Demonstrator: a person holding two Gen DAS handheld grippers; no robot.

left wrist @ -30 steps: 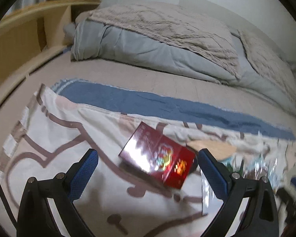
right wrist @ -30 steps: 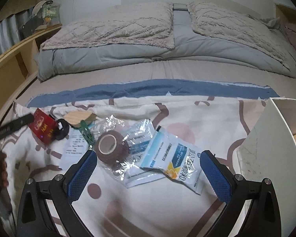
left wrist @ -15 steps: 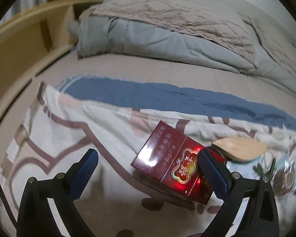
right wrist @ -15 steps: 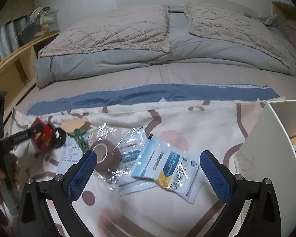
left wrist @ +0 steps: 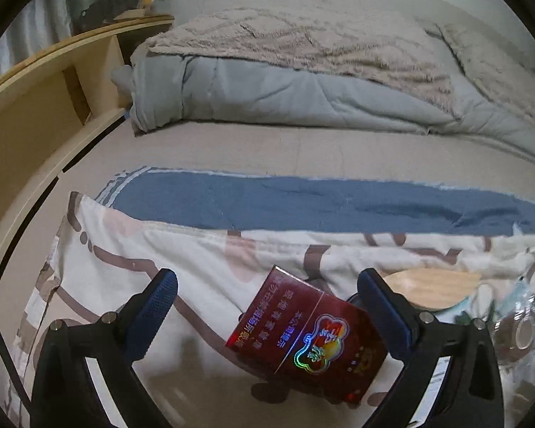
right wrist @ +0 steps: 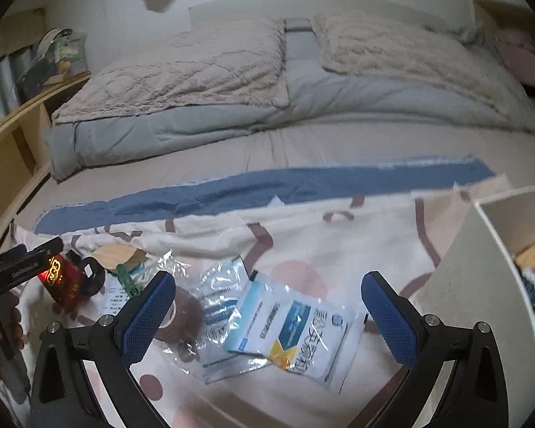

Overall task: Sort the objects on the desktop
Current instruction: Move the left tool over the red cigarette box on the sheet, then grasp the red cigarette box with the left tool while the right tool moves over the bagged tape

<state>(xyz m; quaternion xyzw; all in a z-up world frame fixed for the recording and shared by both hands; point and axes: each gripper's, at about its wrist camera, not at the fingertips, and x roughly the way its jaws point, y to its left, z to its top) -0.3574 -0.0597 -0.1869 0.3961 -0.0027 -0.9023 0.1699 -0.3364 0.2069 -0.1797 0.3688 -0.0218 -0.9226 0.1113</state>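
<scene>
The left gripper [left wrist: 267, 306], fingers spread wide, frames a red cigarette pack [left wrist: 308, 339] lying on a patterned sheet [left wrist: 196, 260]. The right gripper [right wrist: 269, 306] hangs agape over a blue-and-white packet [right wrist: 296, 324].

The cigarette pack [left wrist: 308, 337] was dark red with gold lettering and a rainbow foil emblem. The cloth [left wrist: 196, 260] under it was cream with brown lines and pink patches, edged by a blue band [left wrist: 303, 203]. The sachet [right wrist: 296, 324] was white and blue with a yellow corner. The tape roll [right wrist: 182, 317] was brown.
</scene>
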